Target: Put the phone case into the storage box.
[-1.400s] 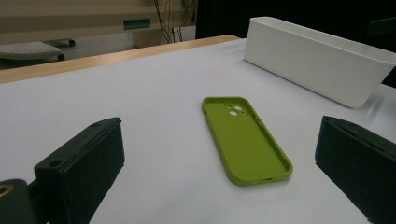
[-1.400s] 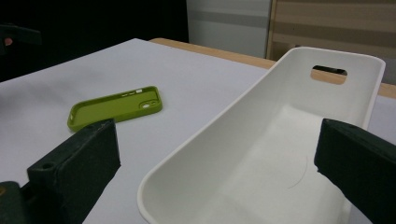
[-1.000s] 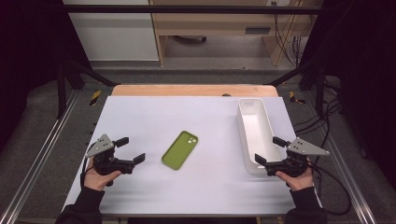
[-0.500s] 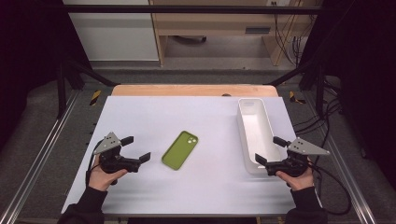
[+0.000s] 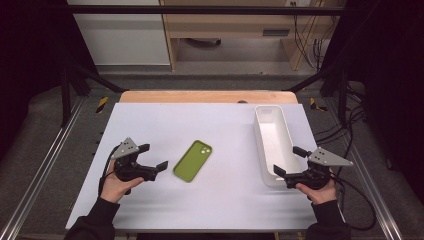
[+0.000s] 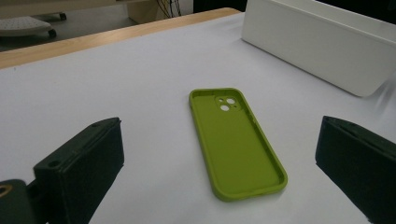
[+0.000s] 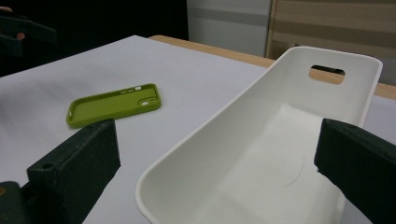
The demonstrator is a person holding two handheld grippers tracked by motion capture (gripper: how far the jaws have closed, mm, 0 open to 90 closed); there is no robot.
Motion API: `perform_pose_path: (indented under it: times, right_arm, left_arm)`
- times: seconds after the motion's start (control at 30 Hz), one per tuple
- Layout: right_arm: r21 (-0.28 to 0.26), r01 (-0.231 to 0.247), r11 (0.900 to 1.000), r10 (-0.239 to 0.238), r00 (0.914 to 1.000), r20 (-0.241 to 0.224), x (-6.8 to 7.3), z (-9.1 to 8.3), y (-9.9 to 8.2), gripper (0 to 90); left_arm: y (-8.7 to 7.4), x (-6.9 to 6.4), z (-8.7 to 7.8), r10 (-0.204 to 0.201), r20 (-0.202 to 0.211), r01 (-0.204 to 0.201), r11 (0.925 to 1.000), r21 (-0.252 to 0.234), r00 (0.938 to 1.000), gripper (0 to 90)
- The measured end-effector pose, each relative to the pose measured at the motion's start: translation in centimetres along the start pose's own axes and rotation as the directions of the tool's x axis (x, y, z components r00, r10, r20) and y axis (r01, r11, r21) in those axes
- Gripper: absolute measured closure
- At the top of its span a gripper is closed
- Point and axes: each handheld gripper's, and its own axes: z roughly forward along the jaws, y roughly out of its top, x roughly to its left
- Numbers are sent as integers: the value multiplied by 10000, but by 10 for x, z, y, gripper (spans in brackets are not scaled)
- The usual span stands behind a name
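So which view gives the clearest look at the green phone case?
The left gripper view: the green phone case lies close between that gripper's open jaws, hollow side up, camera cutouts plain. The high view shows it small, mid-table. The right gripper view shows it farther off, at a low angle, beside the white bin.

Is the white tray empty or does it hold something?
Empty: the white tray shows only its bare inside; the green phone case lies outside on the table.
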Motion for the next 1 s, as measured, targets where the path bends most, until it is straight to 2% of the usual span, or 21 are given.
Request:
perform_pose_path:
  times: [0.73,1.0]
  right_arm:
    - [-6,17,10000,-17,10000,4,0,-1,0,6]
    - [-9,5,10000,-5,10000,-3,0,-1,0,6]
  left_arm:
    - [22,-9,34,240,174,-248,9984,513,9996,7]
    - [25,-8,47,297,98,-305,9949,958,9995,7]
